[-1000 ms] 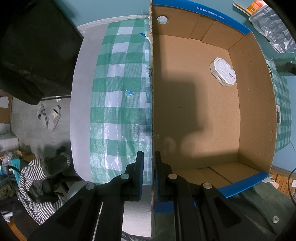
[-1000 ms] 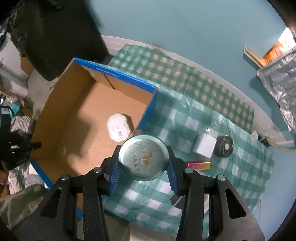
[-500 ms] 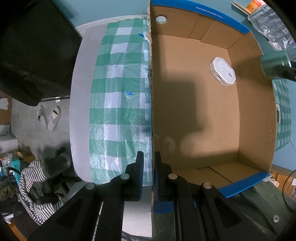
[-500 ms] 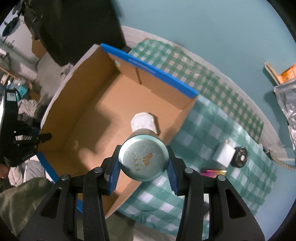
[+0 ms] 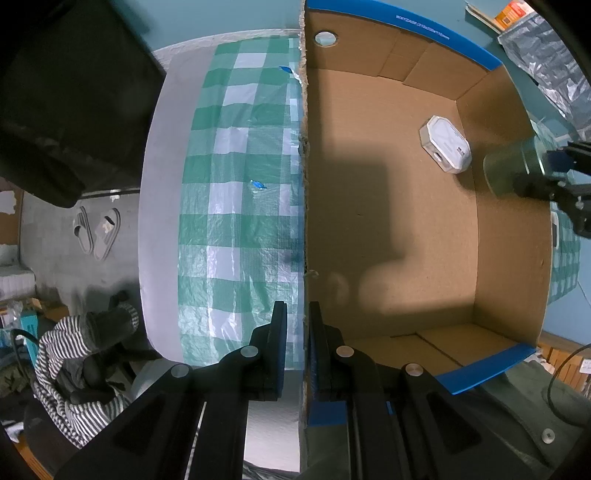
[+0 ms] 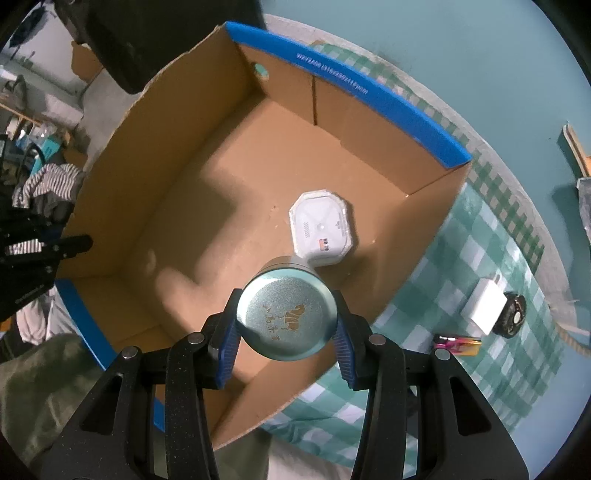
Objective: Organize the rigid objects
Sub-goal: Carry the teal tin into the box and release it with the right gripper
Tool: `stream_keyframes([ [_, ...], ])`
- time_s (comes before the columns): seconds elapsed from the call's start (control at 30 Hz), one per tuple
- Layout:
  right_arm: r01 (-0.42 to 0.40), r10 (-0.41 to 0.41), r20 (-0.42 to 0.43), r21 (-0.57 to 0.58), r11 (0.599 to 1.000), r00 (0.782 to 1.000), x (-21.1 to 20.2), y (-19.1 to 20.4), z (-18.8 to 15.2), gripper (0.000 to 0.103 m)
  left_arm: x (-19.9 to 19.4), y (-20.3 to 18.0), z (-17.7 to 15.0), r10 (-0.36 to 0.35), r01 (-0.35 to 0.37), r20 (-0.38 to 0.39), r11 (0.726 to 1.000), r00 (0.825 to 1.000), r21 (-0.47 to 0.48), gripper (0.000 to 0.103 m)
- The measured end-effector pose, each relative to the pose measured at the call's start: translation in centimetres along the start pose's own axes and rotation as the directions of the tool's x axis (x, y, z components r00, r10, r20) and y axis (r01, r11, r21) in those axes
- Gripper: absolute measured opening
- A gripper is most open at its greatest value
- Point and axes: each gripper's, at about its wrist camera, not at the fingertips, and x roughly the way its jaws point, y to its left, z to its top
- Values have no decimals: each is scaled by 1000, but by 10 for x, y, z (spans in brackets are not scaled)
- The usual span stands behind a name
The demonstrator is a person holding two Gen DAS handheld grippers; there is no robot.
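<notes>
Placing step: right tongs (image 6: 286, 338) clenched on round tin (image 6: 287, 314), held above cardboard box (image 6: 376, 94) interior, near the white octagonal case (image 6: 320, 227). Left tongs (image 5: 297, 341) pinch the box's wall. Next, prob.: lower tin onto bare floor beside case, w/o hitting it, then release.

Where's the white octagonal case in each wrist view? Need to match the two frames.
Left wrist: white octagonal case upper right, on the cardboard box floor near the right wall.
Right wrist: white octagonal case centre, on the box floor just above the teal tin held by the right gripper.
Shared landmark: the box's blue-taped rim with white print.
</notes>
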Motion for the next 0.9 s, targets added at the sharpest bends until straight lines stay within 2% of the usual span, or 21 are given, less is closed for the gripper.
stream_keyframes([
  [0.33,-42,41,-65,-18,999,997,18,6,2,44,1,0,0,2,-2,-3,1000,1000,1,10],
  [0.5,-36,33,-84,-28,999,996,23,7,0,44,1,0,0,3,-3,-2,1000,1000,2,10],
  [0.73,-27,27,-45,-7,1000,999,17,4,0,54,2,0,-1,4,-4,-3,1000,1000,5,11],
  [0.9,-24,24,-9,17,1000,1000,4,-1,0,58,2,-1,-1,5,-5,-5,1000,1000,9,11],
])
